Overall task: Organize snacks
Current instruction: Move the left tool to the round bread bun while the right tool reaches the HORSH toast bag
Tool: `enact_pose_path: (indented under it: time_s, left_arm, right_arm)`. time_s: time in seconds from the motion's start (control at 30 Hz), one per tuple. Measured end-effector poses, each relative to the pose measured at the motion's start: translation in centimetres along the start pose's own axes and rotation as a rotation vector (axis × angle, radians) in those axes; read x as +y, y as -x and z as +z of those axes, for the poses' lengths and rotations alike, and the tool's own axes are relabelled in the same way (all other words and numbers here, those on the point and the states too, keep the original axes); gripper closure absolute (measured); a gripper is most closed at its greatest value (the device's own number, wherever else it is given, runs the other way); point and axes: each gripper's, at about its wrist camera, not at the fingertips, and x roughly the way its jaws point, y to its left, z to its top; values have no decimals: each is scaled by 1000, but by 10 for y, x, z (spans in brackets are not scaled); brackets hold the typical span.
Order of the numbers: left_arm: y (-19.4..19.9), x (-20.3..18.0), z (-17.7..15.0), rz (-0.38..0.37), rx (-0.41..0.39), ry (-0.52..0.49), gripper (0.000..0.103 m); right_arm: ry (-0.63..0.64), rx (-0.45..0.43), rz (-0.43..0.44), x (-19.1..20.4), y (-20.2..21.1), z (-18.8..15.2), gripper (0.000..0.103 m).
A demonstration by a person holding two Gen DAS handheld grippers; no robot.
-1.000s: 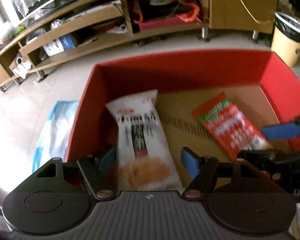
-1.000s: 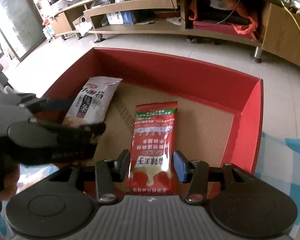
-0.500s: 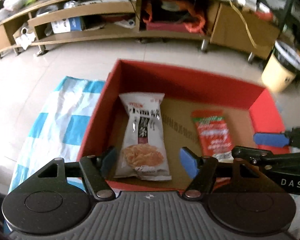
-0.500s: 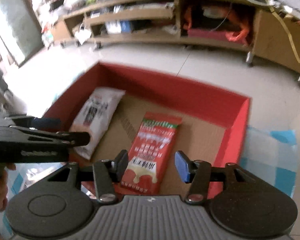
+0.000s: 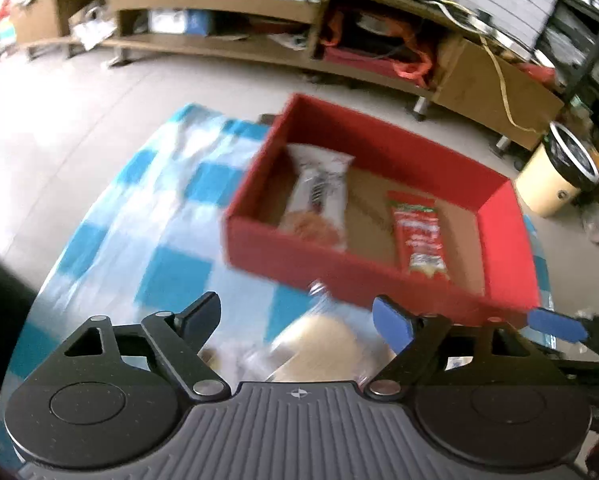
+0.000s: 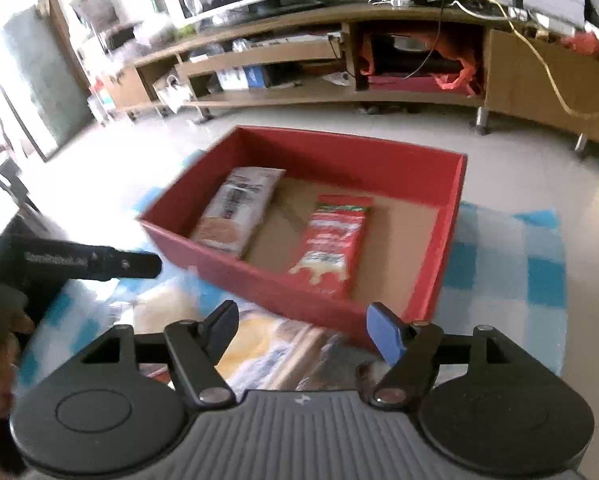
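A red box (image 5: 351, 276) (image 6: 259, 276) sits on a blue-and-white checked cloth (image 5: 139, 216) (image 6: 511, 264). Inside lie a white snack packet (image 5: 319, 200) (image 6: 239, 208) on the left and a red snack packet (image 5: 419, 232) (image 6: 331, 244) to its right. My left gripper (image 5: 299, 320) hangs in front of the box, its jaws opening, nothing pressed between them. My right gripper (image 6: 303, 328) is also in front of the box with its jaws opening and empty. Blurred loose snack packets (image 5: 319, 344) (image 6: 259, 348) lie on the cloth below both grippers.
A long low wooden TV cabinet (image 5: 259, 40) (image 6: 339, 80) with cluttered shelves runs along the back. A cream waste bin (image 5: 559, 176) stands at the right on the tiled floor. The other gripper's blue pad (image 5: 555, 324) shows at the right edge.
Both grippers let go of their packets in the box, pulled back and up out of it, and their jaws widened. Loose packets on the cloth came into view.
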Motion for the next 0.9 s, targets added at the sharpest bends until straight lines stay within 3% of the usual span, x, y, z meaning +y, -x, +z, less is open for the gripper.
enact_pose_path:
  time_s: [0.23, 0.43, 0.67, 0.77, 0.9]
  left_arm:
    - [-2, 28, -22, 42, 47, 34, 14]
    - [-8, -8, -24, -5, 37, -141, 14]
    - [-34, -36, -31, 20, 70, -275, 7]
    - [-48, -38, -29, 55, 83, -293, 12]
    - [-51, -35, -27, 27, 116, -257, 24]
  right_arm:
    - [-22, -11, 43, 14, 17, -18, 33]
    - [-23, 9, 20, 9, 10, -22, 33]
    - [-85, 30, 61, -11, 8, -21, 33]
    - [-97, 54, 58, -16, 3, -22, 33]
    - [-102, 72, 61, -16, 0, -22, 33]
